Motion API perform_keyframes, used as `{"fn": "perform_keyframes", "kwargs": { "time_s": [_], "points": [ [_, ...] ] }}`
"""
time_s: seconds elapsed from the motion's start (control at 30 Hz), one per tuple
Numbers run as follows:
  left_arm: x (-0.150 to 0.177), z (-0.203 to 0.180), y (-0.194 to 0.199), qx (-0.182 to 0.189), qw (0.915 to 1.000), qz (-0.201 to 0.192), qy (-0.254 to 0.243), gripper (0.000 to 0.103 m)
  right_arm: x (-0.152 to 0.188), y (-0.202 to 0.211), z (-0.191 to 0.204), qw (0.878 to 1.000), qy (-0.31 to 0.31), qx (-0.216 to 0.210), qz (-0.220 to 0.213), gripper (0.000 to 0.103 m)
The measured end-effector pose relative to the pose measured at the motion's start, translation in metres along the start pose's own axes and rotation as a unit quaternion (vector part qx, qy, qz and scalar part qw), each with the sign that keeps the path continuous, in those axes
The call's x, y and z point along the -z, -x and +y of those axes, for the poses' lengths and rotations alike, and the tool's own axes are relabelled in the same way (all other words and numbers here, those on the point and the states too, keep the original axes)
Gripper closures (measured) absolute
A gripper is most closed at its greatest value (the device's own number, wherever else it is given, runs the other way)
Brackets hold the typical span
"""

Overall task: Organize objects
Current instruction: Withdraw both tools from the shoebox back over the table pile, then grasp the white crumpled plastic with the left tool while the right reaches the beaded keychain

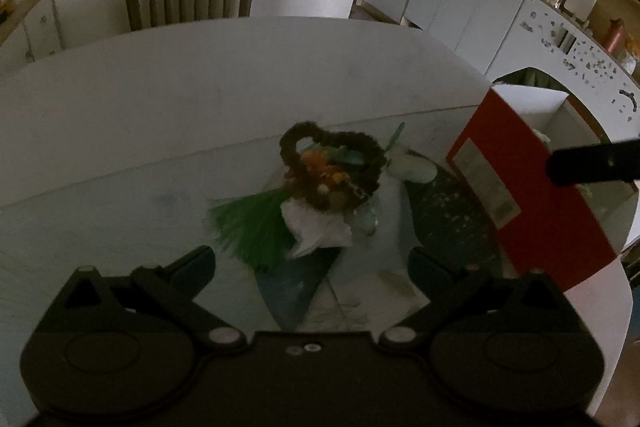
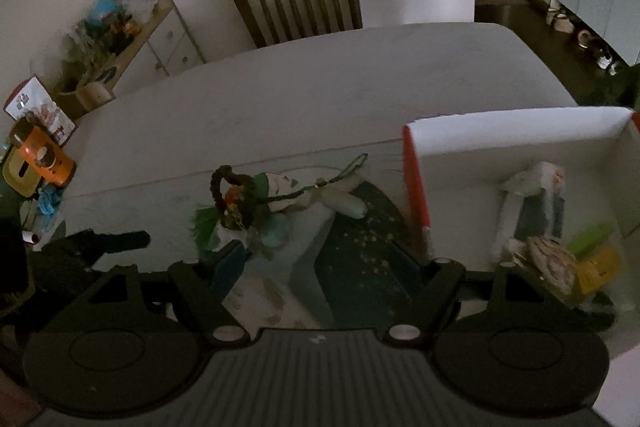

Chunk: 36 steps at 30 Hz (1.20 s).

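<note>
Craft pile (image 1: 328,187) lies left of red box (image 1: 532,195), dead ahead of left gripper (image 1: 312,267), nearer; right gripper (image 2: 320,259) too: both wide open, empty.

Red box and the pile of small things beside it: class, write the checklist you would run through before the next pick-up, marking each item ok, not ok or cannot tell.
1. Left gripper open and empty: ok, jaws wide, nothing between them.
2. Right gripper open and empty: ok.
3. Pile in front of the left gripper, unobstructed: ok; the brown wreath lies on top.
4. Items in the pile lie apart: not ok, wreath, green feather and white piece overlap.
5. Red box open to take things: ok, though some items already lie inside.
6. Grippers clear of each other: cannot tell.
</note>
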<state>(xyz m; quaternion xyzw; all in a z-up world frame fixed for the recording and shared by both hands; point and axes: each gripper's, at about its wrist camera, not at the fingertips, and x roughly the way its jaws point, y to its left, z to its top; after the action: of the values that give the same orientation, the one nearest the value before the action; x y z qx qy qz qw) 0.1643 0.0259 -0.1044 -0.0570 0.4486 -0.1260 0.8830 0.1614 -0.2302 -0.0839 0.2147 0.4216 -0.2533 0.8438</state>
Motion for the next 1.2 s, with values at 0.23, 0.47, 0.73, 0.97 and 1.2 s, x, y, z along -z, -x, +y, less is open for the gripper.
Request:
{"fn": "perform_keyframes", "kwargs": {
  "time_s": [0.23, 0.47, 0.73, 0.97, 1.2],
  "points": [
    [0.000, 0.005, -0.021, -0.004, 1.0000, -0.001, 0.001, 0.001, -0.016, -0.033, 0.018, 1.000, -0.004, 0.003, 0.018, 0.024],
    [0.000, 0.001, -0.030, -0.013, 0.9997, -0.019, -0.008, 0.003, -0.031, -0.070, 0.036, 0.999, 0.002, -0.008, 0.033, 0.029],
    [0.005, -0.012, -0.039, -0.015, 0.9994, -0.023, -0.021, 0.017, -0.038, -0.094, 0.056, 0.998, 0.034, -0.013, 0.047, 0.055],
    [0.005, -0.018, -0.045, -0.023, 0.9991, -0.023, -0.025, 0.024, -0.046, -0.105, 0.065, 0.998, 0.048, -0.011, 0.049, 0.065],
    [0.005, -0.022, -0.047, -0.030, 0.9987, -0.025, -0.032, 0.040, -0.046, -0.113, 0.069, 0.997, 0.058, -0.008, 0.056, 0.080]
  ]
}}
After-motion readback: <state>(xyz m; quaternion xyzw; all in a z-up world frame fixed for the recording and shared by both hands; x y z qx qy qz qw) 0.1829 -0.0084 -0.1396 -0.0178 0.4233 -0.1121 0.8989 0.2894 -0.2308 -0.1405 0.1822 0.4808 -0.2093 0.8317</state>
